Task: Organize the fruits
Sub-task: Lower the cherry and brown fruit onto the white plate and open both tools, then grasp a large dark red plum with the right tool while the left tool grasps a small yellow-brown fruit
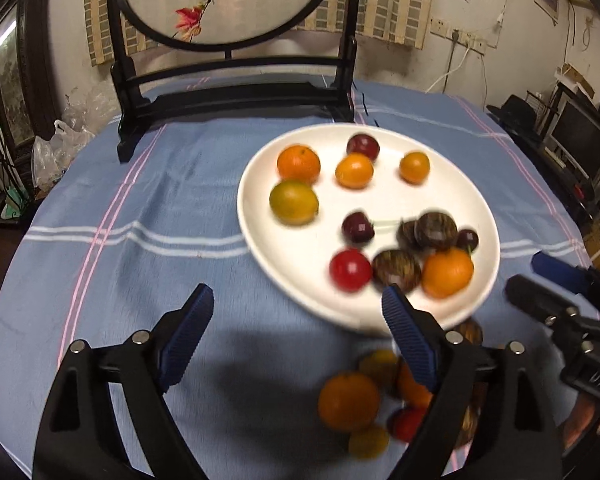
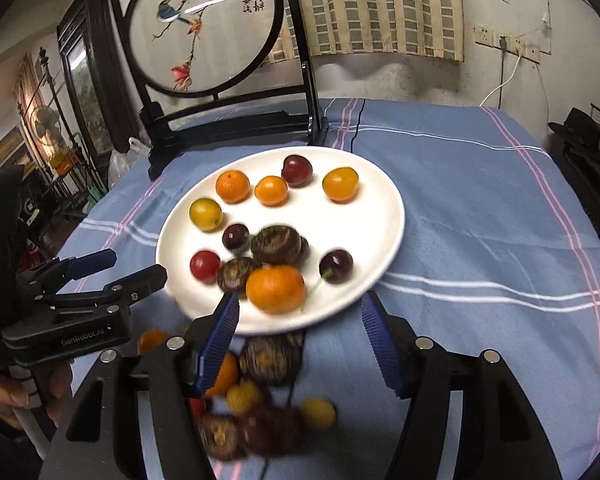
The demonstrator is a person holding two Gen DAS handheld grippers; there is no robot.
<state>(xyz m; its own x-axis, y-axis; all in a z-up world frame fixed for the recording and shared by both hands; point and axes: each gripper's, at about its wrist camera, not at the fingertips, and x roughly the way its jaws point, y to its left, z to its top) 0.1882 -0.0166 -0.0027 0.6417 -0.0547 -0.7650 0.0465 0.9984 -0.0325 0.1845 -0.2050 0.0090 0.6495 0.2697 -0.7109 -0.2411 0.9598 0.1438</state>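
Round white ceramic plate [image 1: 256, 216] on a blue striped tablecloth [image 1: 140, 208], carrying small fruits: orange tangerines [image 1: 298, 163], yellow-orange kumquats [image 1: 354, 170], dark red cherries [image 1: 363, 146], a red cherry tomato [image 1: 350, 270] and brown ridged water chestnuts [image 1: 435, 230]. More of the same fruits, blurred, lie in a loose heap [image 2: 260, 408] on the cloth just near of the plate's near rim. Left gripper [image 1: 298, 300], black with blue ribbed pads: jaws spread, nothing between them. Right gripper [image 2: 300, 308]: jaws likewise spread above the plate's near rim, gripping nothing. A dark wooden stand with a round embroidered screen [image 2: 204, 28] stands at the far side.
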